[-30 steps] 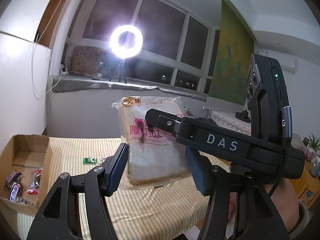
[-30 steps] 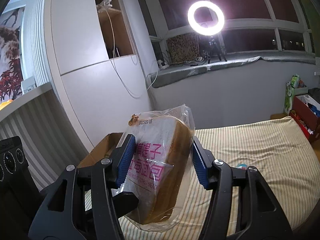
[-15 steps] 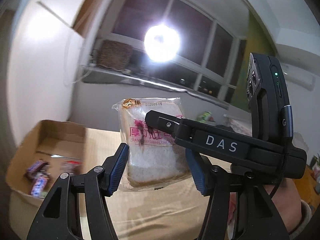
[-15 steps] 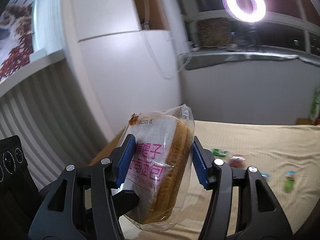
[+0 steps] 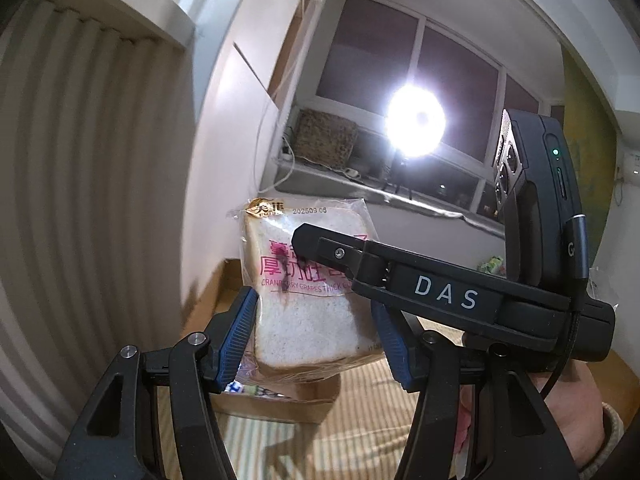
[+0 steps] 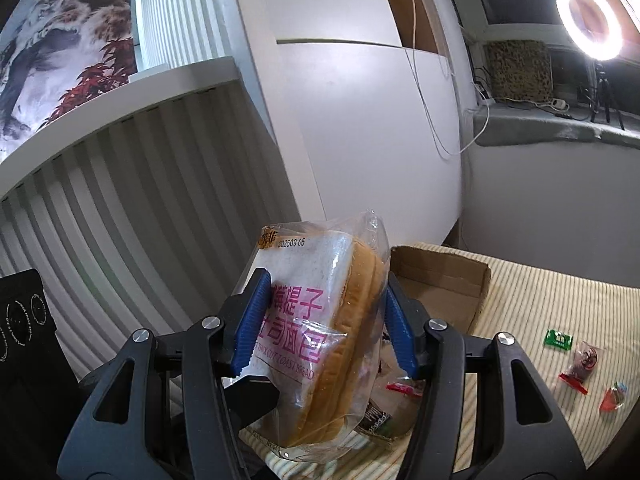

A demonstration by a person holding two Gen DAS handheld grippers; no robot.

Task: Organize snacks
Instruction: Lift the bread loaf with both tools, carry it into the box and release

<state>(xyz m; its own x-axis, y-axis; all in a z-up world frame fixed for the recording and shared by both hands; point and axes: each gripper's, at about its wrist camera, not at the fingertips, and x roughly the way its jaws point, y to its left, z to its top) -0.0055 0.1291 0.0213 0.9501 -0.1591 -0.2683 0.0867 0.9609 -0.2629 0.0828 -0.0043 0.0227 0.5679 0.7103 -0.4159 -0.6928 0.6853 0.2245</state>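
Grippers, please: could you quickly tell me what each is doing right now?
Left gripper: shut on the bagged bread.
Right gripper: shut on the same bagged bread.

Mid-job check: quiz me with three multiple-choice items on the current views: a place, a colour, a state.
1. Where is the cardboard box? A on a chair; B on the striped cloth; C on the floor.
2. The right gripper has pads coloured: A blue; B red; C yellow.
3. The bread bag is: A lying in the box; B on the cloth; C clamped in the right gripper.
Answers: B, the box stands on the stripes behind the bag; A, blue ribbed pads flank the bag; C, the pads press both its sides.
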